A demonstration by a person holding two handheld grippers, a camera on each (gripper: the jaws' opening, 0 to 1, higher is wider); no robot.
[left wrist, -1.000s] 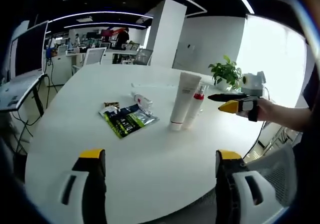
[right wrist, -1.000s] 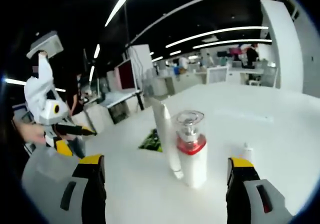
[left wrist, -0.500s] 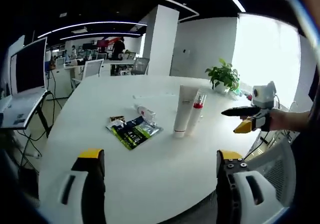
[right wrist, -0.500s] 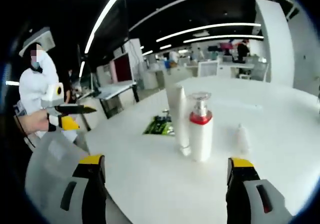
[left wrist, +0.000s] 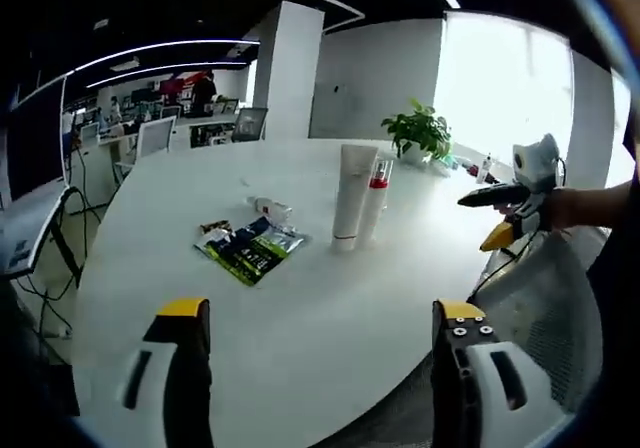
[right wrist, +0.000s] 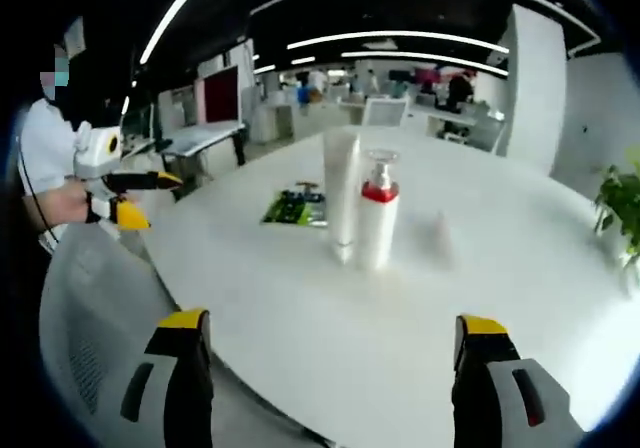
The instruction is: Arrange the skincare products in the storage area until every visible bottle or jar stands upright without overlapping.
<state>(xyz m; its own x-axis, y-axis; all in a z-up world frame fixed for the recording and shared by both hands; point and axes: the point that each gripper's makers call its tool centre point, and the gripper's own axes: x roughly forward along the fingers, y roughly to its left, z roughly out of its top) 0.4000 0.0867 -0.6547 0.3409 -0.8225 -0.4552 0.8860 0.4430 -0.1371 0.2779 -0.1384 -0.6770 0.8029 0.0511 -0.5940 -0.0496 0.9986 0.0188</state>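
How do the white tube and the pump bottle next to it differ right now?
The white tube is plain white with no separate cap colour and stands slightly taller; the pump bottle has a red collar and a clear cap over its pump. The tube is slimmer, the pump bottle rounder. Both stand upright, close together on the white table.

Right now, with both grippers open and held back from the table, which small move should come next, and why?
Probably bring the left gripper toward the small white bottle, which lies on its side behind the green sachet. The tall white tube and red-collared pump bottle already stand upright.
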